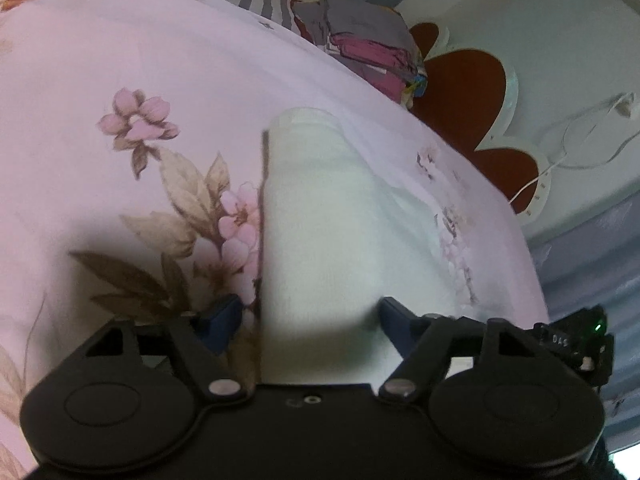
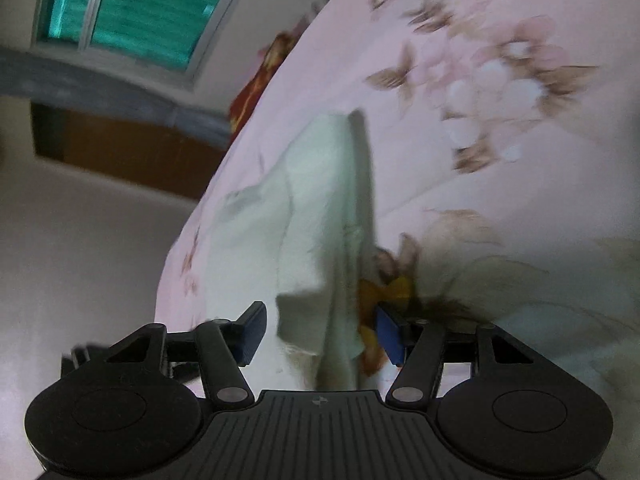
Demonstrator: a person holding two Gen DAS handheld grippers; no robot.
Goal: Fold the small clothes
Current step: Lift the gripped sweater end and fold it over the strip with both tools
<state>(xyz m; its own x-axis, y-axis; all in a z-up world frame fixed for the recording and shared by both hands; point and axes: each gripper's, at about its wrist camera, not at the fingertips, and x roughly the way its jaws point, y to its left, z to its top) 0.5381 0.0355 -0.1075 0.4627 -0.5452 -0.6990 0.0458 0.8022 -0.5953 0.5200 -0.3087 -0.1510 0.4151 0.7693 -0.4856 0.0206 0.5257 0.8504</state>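
Note:
A small white knitted garment (image 1: 316,216) lies folded into a narrow strip on the floral bedsheet (image 1: 120,80). My left gripper (image 1: 310,320) is open, its blue fingers standing either side of the garment's near end. In the right wrist view the same white garment (image 2: 316,216) lies on the sheet (image 2: 500,220). My right gripper (image 2: 320,330) is open, with the garment's near edge between its fingers. A yellow-orange patch (image 2: 384,292) shows beside the right finger.
A stack of folded clothes (image 1: 360,48) in grey, pink and stripes lies at the bed's far edge. Beyond it a red flower-shaped mat (image 1: 464,92) and a white cable (image 1: 580,148) lie on the floor. The right wrist view shows a window (image 2: 132,4) and the wall.

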